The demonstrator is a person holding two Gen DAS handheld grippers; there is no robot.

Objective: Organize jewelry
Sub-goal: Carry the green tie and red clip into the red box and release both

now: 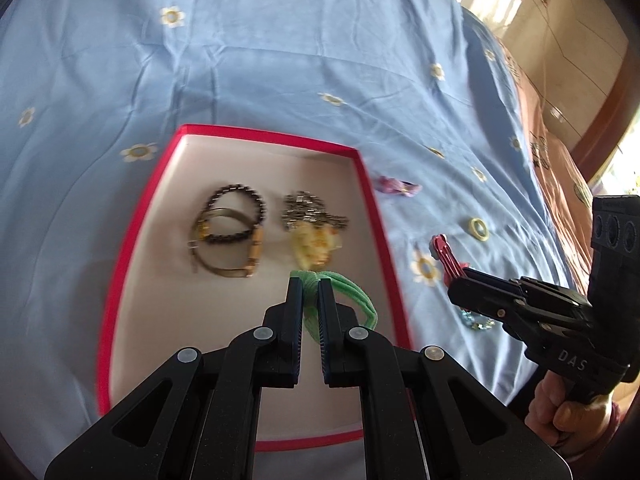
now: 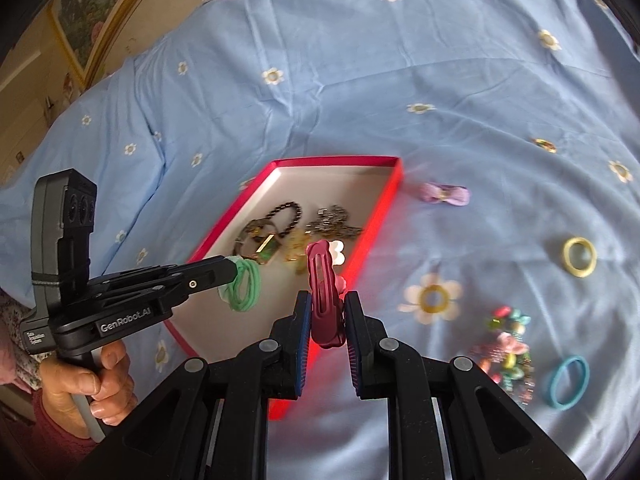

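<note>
Jewelry is split between two places: some lies in the red-rimmed box (image 1: 362, 184) at the centre of the left wrist view, the rest is scattered on the blue flowered bedsheet (image 1: 240, 60) to its right. Inside the box are a dark beaded bracelet (image 1: 236, 214), a gold watch (image 1: 224, 248) overlapping it, and a silver chain with a yellow pendant (image 1: 312, 224).

The left gripper (image 1: 310, 292) is pinched nearly closed on a green hair tie (image 1: 344, 300), hanging over the lower part of the box. The right gripper (image 2: 327, 312) is clamped on a dark red hair clip (image 2: 322, 292), which stands upright between the pads, over the box's near right rim in its own view.

Still on the sheet, right half of the right wrist view: a purple bow (image 2: 444, 194), a yellow ring-shaped tie (image 2: 580, 257), a blue tie (image 2: 568, 382) and a tangle of coloured beads (image 2: 508, 344).

Risks, as I judge them: the clip sits close over the rim (blurred, so the exact line is unclear), and released there it could tip outside. The green tie could snag on a pad when let go, or land on the pendant and tangle the chain. With both grippers crowding one small box, a bump could shove it across the soft sheet.
</note>
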